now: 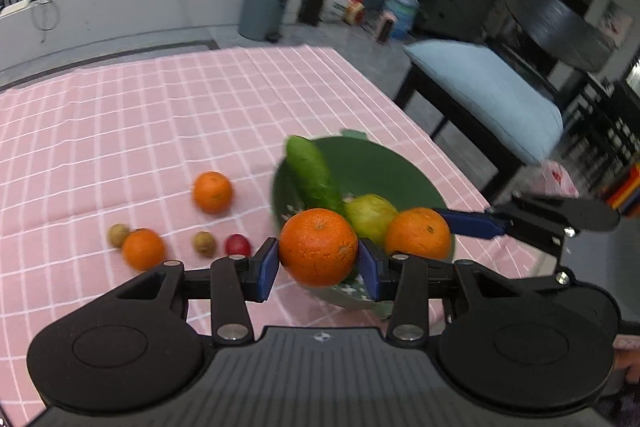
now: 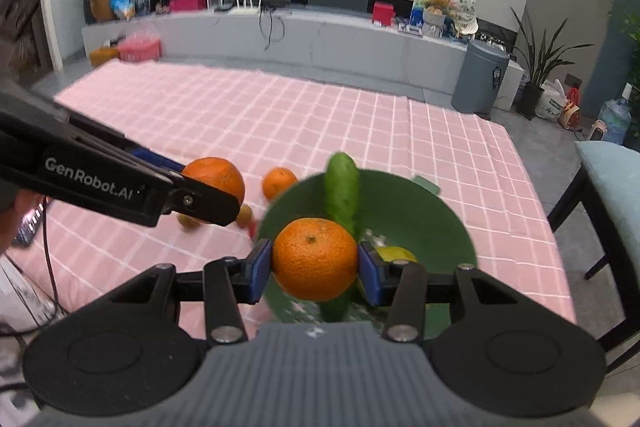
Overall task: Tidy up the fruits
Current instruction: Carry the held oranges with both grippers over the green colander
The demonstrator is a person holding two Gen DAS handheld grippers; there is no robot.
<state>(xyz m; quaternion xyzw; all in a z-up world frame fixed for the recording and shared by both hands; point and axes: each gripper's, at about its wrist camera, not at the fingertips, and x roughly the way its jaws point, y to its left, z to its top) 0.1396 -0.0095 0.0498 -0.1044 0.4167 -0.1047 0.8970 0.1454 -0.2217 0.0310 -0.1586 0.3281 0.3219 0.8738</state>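
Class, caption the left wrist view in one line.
Left gripper holds an orange above a green bowl with a cucumber.

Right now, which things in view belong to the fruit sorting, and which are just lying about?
Job:
round orange in left gripper
round orange in right gripper
green plastic bowl
two loose oranges
small red fruit

Lying about:
grey pedal bin
blue cushioned chair

The left gripper (image 1: 319, 259) clamps an orange (image 1: 318, 247) above a green bowl (image 1: 384, 167) holding a cucumber (image 1: 314, 175).
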